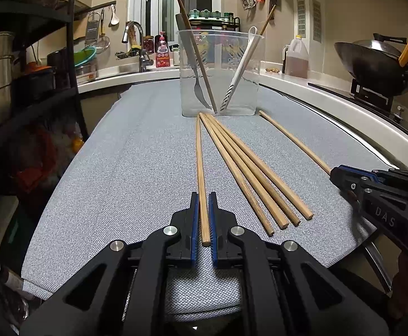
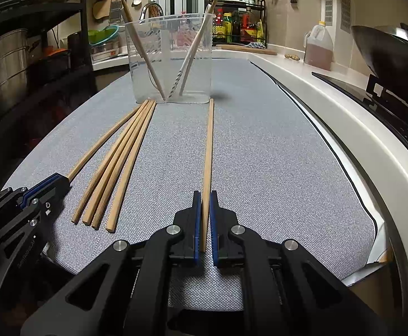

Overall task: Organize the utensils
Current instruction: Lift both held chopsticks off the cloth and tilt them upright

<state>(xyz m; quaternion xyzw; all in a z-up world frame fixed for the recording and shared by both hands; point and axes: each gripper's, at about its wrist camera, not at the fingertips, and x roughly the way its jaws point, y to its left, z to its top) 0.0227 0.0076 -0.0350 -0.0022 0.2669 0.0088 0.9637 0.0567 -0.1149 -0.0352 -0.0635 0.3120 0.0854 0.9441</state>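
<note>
A clear plastic container (image 1: 220,72) stands at the far end of the grey mat and holds a fork (image 1: 197,84), a white utensil (image 1: 240,67) and two chopsticks. It also shows in the right wrist view (image 2: 170,58). My left gripper (image 1: 204,198) is shut on the near end of one wooden chopstick (image 1: 199,162) lying on the mat. Three loose chopsticks (image 1: 248,173) lie just right of it. My right gripper (image 2: 205,196) is shut on another chopstick (image 2: 208,145), apart to the right; it also shows in the left wrist view (image 1: 341,175).
The grey mat (image 1: 125,168) covers the table. A white counter (image 1: 344,103) curves along the right with a wok (image 1: 372,61) and an oil jug (image 1: 296,56). A black shelf rack (image 1: 36,56) stands at the left. A sink with a tap (image 1: 136,44) lies behind.
</note>
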